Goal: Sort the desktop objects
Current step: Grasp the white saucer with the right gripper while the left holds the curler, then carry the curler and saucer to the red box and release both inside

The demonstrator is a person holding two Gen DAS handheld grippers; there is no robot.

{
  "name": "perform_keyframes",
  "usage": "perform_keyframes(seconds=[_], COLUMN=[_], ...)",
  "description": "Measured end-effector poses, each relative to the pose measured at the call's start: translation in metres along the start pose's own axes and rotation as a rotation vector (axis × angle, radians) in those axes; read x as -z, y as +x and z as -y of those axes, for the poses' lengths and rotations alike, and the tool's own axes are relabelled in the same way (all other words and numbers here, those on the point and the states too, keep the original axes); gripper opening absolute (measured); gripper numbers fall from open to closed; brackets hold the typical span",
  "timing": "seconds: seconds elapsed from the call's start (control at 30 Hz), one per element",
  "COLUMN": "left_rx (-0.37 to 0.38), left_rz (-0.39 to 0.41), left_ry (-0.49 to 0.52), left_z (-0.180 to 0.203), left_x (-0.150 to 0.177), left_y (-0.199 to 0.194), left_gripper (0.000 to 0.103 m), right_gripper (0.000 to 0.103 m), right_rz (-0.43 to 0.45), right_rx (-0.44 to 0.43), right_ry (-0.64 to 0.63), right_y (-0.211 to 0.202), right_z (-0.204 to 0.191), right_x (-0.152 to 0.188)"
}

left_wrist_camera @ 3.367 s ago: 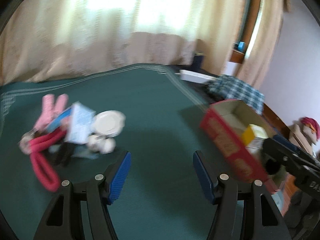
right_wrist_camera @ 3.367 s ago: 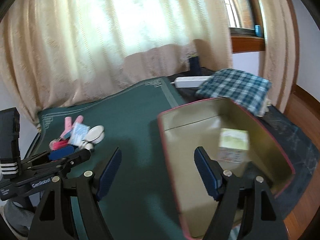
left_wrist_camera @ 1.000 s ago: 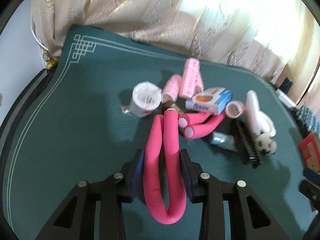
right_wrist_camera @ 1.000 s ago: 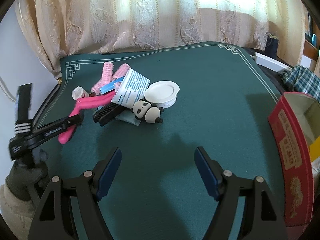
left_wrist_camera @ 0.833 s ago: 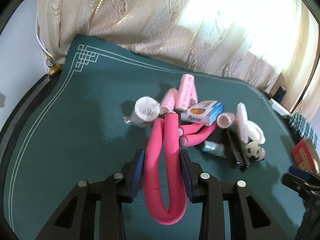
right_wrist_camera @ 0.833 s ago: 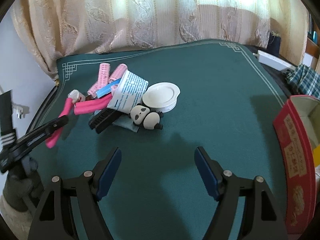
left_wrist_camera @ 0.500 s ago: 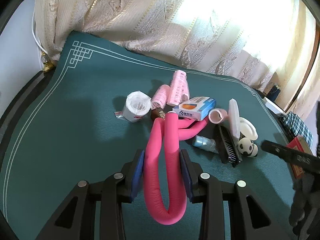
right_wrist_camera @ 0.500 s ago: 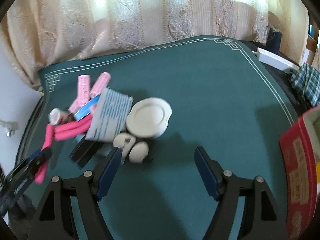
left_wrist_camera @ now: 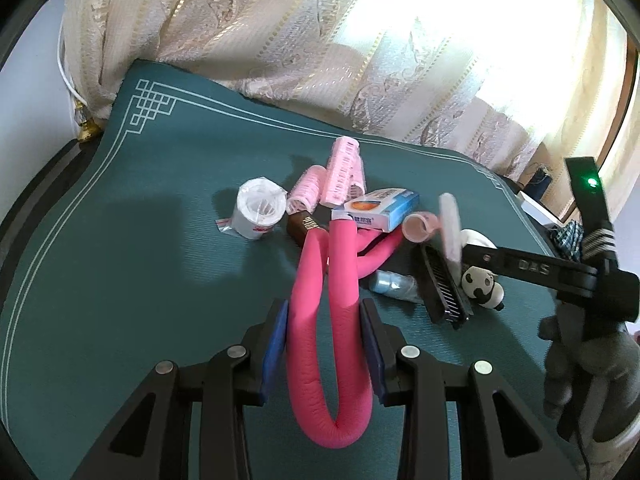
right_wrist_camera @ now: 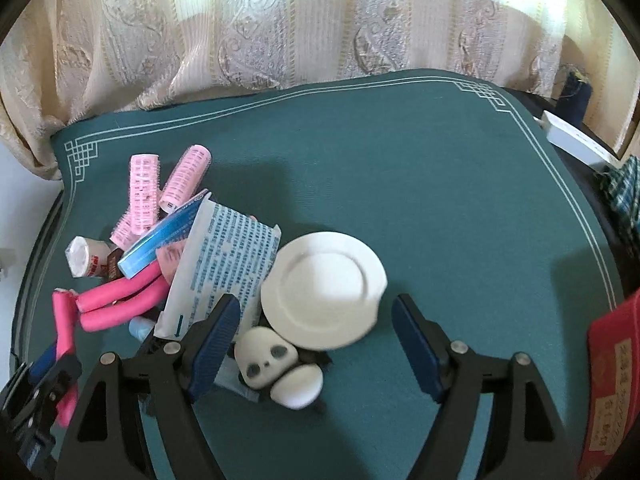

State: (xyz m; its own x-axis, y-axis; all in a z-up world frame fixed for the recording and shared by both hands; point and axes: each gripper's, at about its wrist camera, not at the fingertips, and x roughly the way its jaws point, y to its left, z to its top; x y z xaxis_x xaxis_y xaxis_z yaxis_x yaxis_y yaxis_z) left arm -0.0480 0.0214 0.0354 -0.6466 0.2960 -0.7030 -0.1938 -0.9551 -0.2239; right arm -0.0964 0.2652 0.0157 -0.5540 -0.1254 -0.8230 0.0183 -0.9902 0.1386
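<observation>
My left gripper [left_wrist_camera: 325,341] is shut on a bent pink foam roller [left_wrist_camera: 332,344], both of its legs between the blue pads; its far ends reach into the pile. The roller also shows in the right wrist view [right_wrist_camera: 66,332]. My right gripper [right_wrist_camera: 316,346] is open, low over the green mat, with a white plate [right_wrist_camera: 325,290] and a panda figure [right_wrist_camera: 266,354] between and just ahead of its fingers. The pile holds pink hair curlers [right_wrist_camera: 144,192], a blue box [left_wrist_camera: 376,208], a white printed sachet [right_wrist_camera: 224,260], a tape roll [left_wrist_camera: 258,212] and a black comb [left_wrist_camera: 444,280].
The green mat [right_wrist_camera: 400,184] lies in front of cream curtains [right_wrist_camera: 280,20]. A red cardboard box [right_wrist_camera: 614,380] stands at the right edge. A white power strip [right_wrist_camera: 576,142] and checked cloth [right_wrist_camera: 626,196] lie beyond the mat's right side.
My right gripper has moved forward and down to the plate and panda. My left gripper stays shut on the pink roller, lifted slightly; the right gripper now shows in its view.
</observation>
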Motion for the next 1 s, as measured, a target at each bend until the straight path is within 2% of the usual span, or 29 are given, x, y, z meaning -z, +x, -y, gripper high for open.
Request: perform_keyframes(seconds=[0.2,0.4,0.43,0.47,0.53,0.63,1.0], left_rx=[0.008,0.007,0.007,0.008,0.015,0.026,0.074], left_rz=[-0.002,-0.007,-0.006,-0.005,0.001,0.013,0.039], left_ry=[0.002,0.004,0.007,0.009,0.017,0.036,0.097], left_z=[0.001,0.002,0.002,0.002,0.005,0.010,0.032], left_x=[0.001,0.001,0.001,0.001,0.002,0.003,0.008], left_y=[0.000,0.001,0.001,0.000,-0.002,-0.006,-0.019], left_gripper=[0.038,0.038,0.038,0.038,0.038,0.038,0.038], right_gripper=[0.081,0.081,0.078,0.069,0.065,0.065,0.065], right_rz=[-0.012,-0.015,-0.015,-0.013,-0.006,-0.002,0.102], right_rx=[0.038,0.041,0.041,0.039,0.036,0.010,0.000], right_ry=[0.010,0.019,0.014,0.011,-0.005,-0.004,0.029], right_y=[0.010,0.018,0.017,0.016,0.013,0.006,-0.050], right_z=[0.007,0.013,0.013,0.012,0.010,0.008,0.029], right_x=[-0.005,-0.004,-0.004,-0.003,-0.001,0.006,0.042])
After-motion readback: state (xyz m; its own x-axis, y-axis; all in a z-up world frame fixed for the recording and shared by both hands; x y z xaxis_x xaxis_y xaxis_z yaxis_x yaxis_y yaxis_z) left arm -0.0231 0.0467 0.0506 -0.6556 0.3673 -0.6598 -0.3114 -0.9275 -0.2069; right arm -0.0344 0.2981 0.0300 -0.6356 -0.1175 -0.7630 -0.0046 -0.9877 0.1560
